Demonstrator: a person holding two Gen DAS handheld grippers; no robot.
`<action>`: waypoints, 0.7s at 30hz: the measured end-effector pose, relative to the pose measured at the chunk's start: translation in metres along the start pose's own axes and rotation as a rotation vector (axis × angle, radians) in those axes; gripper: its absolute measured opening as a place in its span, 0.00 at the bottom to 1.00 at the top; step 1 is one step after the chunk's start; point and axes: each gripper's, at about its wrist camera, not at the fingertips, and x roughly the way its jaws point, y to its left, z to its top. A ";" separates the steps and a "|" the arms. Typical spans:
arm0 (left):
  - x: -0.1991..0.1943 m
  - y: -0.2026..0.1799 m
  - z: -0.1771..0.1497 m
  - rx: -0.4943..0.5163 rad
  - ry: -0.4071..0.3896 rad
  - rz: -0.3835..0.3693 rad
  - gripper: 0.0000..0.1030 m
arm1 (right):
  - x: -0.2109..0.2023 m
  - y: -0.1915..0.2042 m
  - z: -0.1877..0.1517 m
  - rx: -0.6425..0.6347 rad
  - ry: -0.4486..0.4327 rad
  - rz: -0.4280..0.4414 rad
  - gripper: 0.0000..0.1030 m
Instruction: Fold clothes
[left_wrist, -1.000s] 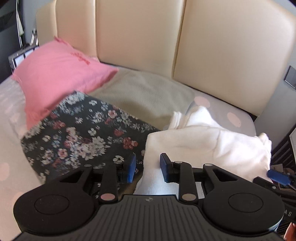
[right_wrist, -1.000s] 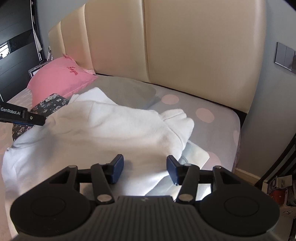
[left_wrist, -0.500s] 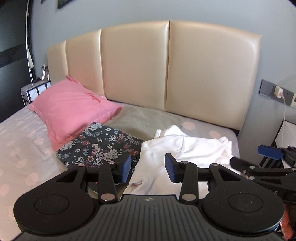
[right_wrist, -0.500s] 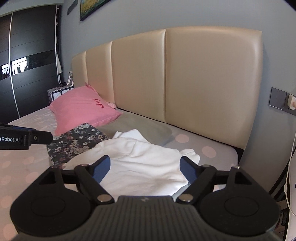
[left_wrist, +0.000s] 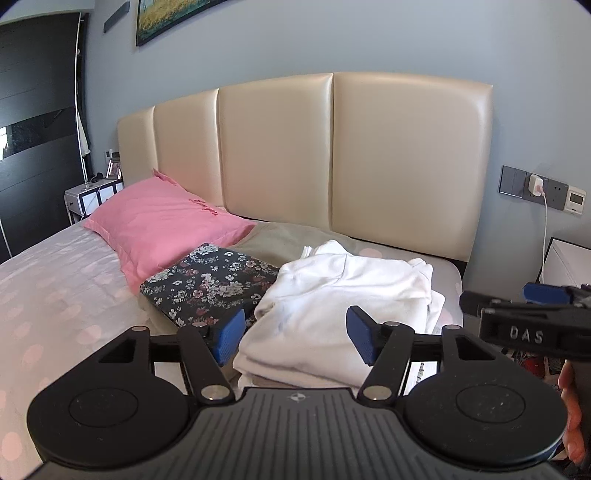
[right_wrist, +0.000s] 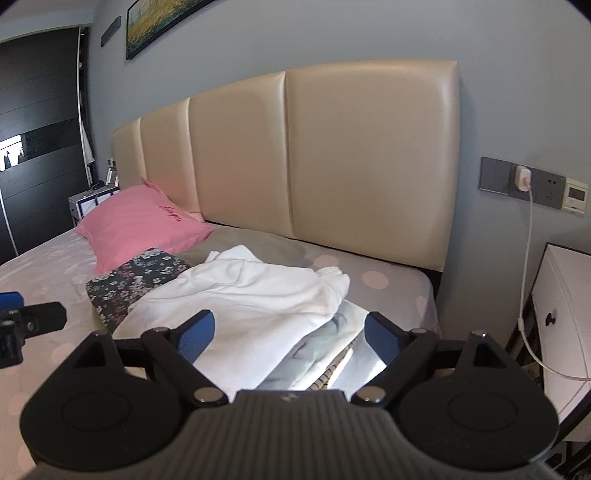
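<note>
The left gripper (left_wrist: 295, 338) and right gripper (right_wrist: 286, 338) both hang spread and empty, blue pads apart. Beyond their tips, untouched, the folded white fleece garment (right_wrist: 243, 295) tops a clothes stack on the dotted bed (left_wrist: 55, 280), beside a dark floral folded cloth (left_wrist: 210, 280).

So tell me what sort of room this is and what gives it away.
A bedroom, almost certainly: a bed with a padded cream headboard, a pink pillow on it, and folded clothes, including a white garment, stacked by a white bedside cabinet.

"DAS" on right gripper (left_wrist: 532, 334); pink pillow (left_wrist: 162, 219) script illegible, perhaps.
</note>
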 end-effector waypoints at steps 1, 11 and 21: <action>-0.002 -0.001 -0.003 -0.002 0.004 0.009 0.59 | -0.001 0.000 -0.002 0.003 0.003 -0.006 0.87; -0.013 0.000 -0.033 -0.034 0.002 0.123 0.66 | -0.001 -0.001 -0.025 0.013 0.086 -0.034 0.88; -0.011 -0.004 -0.047 -0.073 0.007 0.142 0.68 | 0.002 -0.002 -0.034 0.001 0.100 -0.065 0.88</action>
